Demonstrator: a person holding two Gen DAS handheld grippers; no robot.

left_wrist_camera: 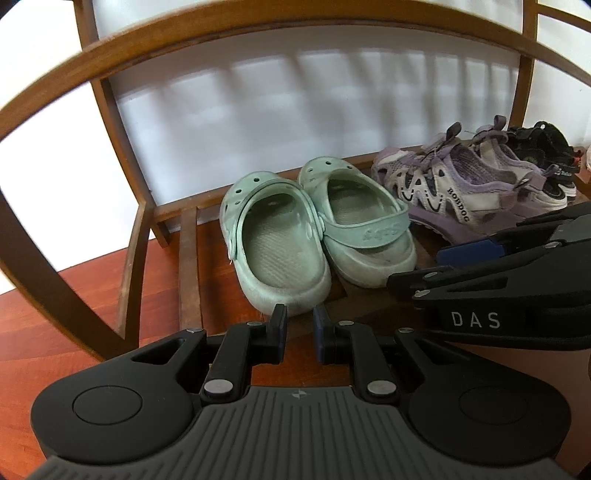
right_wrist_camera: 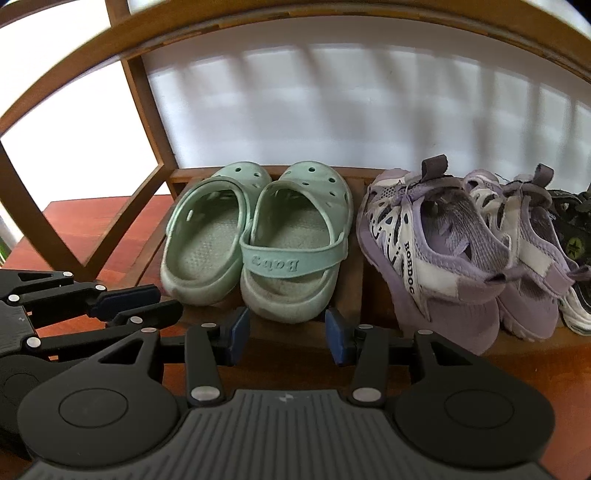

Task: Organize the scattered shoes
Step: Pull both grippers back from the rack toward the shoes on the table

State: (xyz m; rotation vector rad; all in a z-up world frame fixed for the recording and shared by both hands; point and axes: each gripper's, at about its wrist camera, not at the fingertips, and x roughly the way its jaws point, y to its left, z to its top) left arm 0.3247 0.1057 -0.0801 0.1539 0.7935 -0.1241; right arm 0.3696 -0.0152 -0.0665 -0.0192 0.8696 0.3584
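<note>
Green clogs (right_wrist_camera: 255, 240) just beyond right tongs (right_wrist_camera: 288, 330)

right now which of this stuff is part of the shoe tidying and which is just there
Part of the job: green clogs, purple sandals, black shoe, wooden shoe rack.
Just there: red-brown floor, white wall.

Soft, even daylight fills both views. The white wall (right_wrist_camera: 332, 110) behind the shoe rack (right_wrist_camera: 258, 22) carries faint striped shadows and looks slightly smeared. Fisheye distortion bows the rack's wooden rails into arcs, and the corners blow out white.
</note>
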